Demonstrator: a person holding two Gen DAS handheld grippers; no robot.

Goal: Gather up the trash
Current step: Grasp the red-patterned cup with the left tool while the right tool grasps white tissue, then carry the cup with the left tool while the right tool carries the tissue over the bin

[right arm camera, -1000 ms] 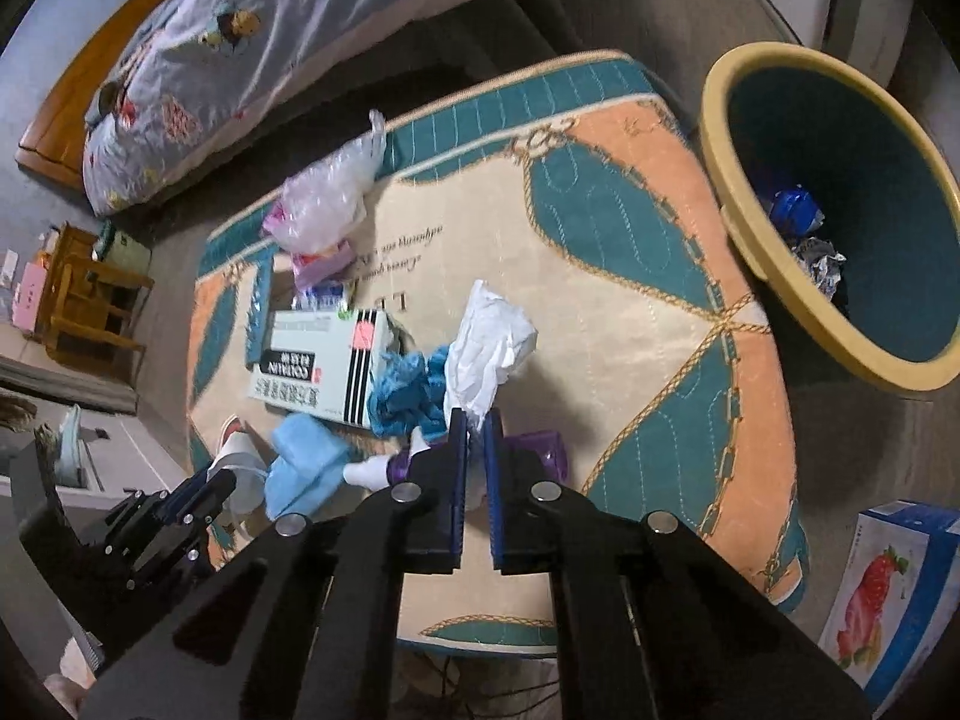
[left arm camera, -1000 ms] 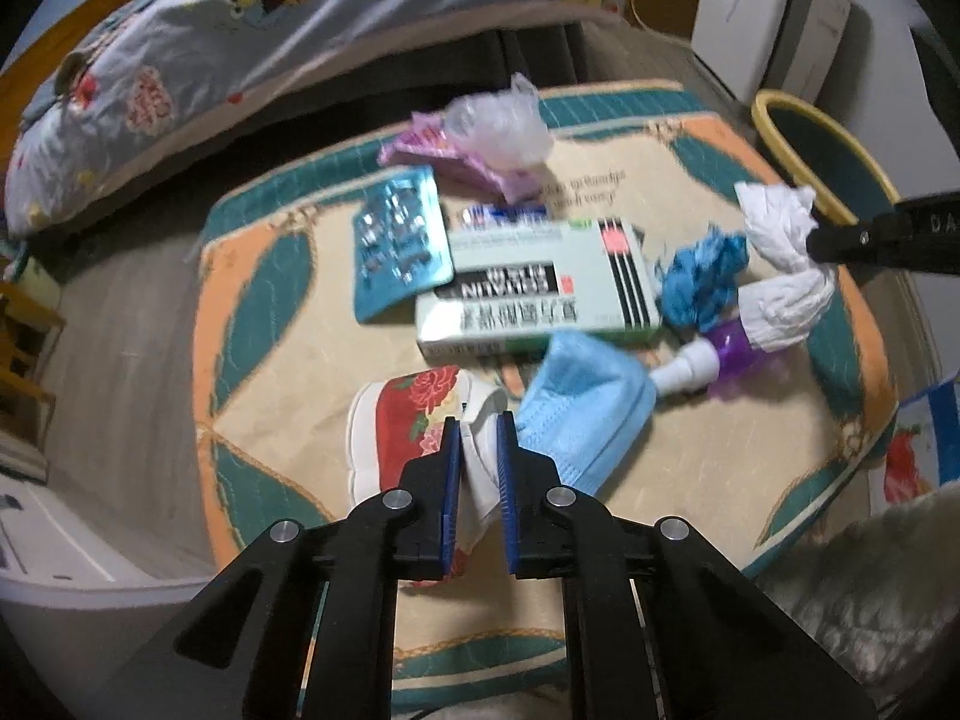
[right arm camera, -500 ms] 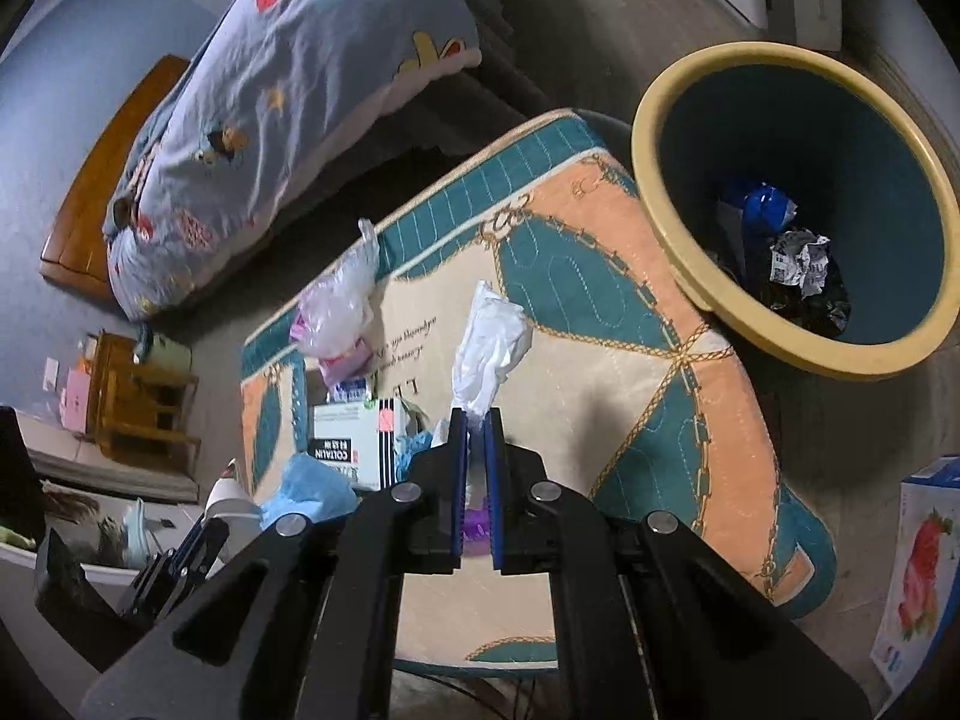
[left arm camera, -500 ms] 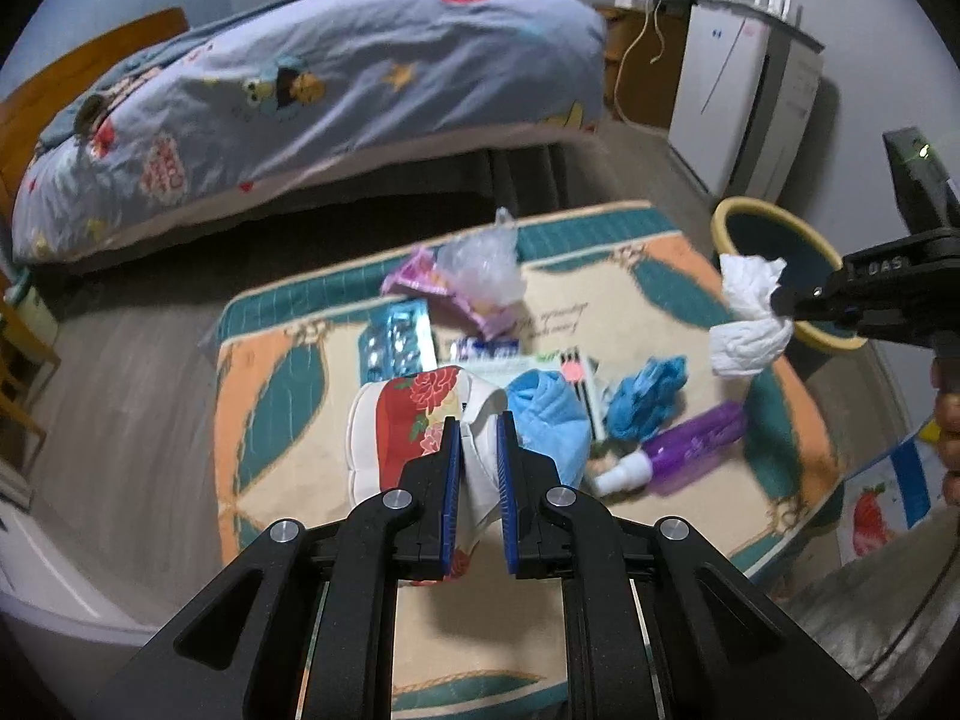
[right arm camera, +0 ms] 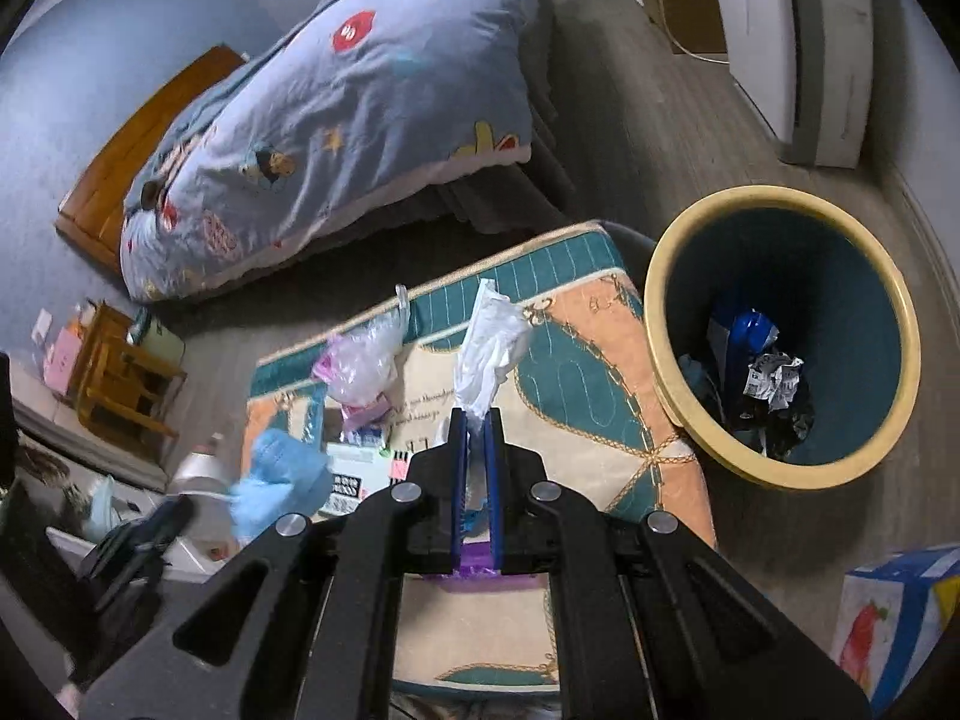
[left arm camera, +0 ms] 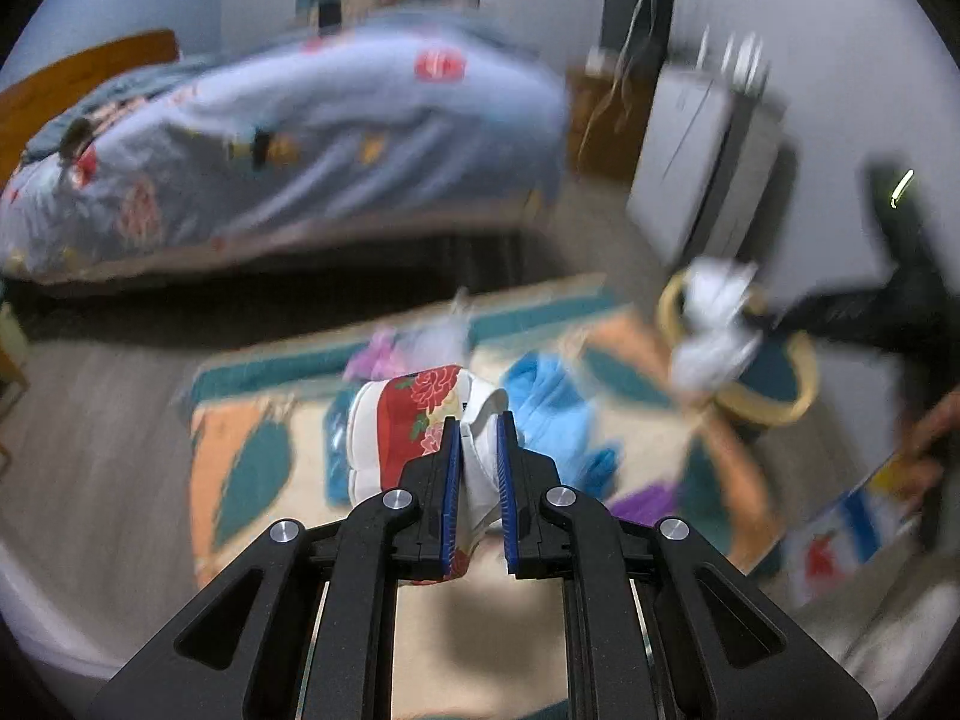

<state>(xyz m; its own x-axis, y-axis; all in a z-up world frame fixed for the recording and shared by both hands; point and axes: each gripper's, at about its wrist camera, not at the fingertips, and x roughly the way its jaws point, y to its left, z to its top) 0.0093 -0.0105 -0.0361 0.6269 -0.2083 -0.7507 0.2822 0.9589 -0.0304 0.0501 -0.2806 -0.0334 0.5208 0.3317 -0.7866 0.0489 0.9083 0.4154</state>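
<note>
My left gripper (left arm camera: pixel 479 420) is shut on a crushed paper cup (left arm camera: pixel 414 420), white with a red flower print, held high above the mat; a blue face mask (left arm camera: pixel 549 402) hangs with it. That view is blurred. My right gripper (right arm camera: pixel 477 414) is shut on a crumpled white tissue (right arm camera: pixel 489 348), which also shows in the left wrist view (left arm camera: pixel 714 324) near the bin. The yellow-rimmed teal bin (right arm camera: pixel 780 336) stands right of the mat with trash inside. The left gripper with cup and mask (right arm camera: pixel 282 480) appears at lower left of the right wrist view.
A patterned floor mat (right arm camera: pixel 576 384) holds a plastic bag (right arm camera: pixel 360 354), a medicine box (right arm camera: pixel 354 474) and a purple bottle (right arm camera: pixel 480 570). A bed with a blue quilt (right arm camera: pixel 336 120) lies behind. A white appliance (right arm camera: pixel 792 42) and a printed box (right arm camera: pixel 894 612) stand at right.
Both grippers have risen well above the mat. The left one lifted the cup and mask. The right one carried the tissue up and toward the bin.
</note>
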